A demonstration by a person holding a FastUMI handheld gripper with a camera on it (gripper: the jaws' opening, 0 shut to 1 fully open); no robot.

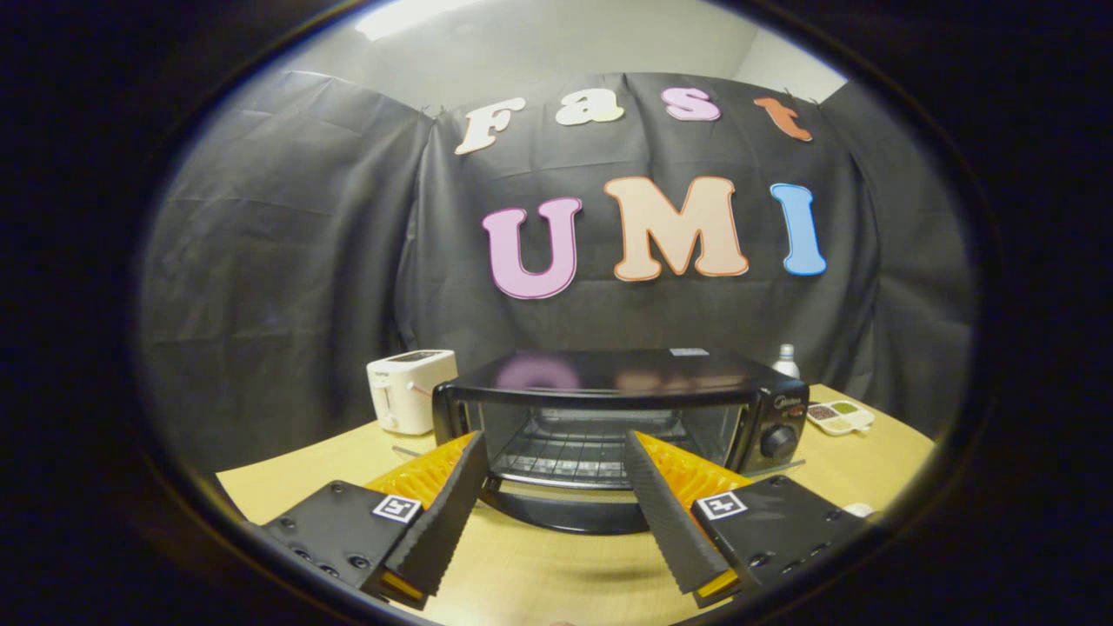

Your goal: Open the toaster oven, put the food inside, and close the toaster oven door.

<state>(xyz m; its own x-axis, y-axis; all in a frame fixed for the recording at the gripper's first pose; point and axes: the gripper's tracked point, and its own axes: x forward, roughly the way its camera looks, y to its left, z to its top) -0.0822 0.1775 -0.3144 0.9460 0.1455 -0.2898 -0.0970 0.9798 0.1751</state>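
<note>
While our hand-held gripper (553, 439) hangs released, holding nothing, we count one toaster oven (619, 423) at twelve o'clock on the bench (539, 574), long axis crosswise, door facing us; one white toaster (409, 390) sits at ten o'clock beside it.

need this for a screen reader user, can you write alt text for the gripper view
A black toaster oven sits on a wooden table just ahead of the open tongs, its door looking open and its wire rack bare. A white toaster stands beside it on one side; a small divided dish and a bottle are on the other.
</note>
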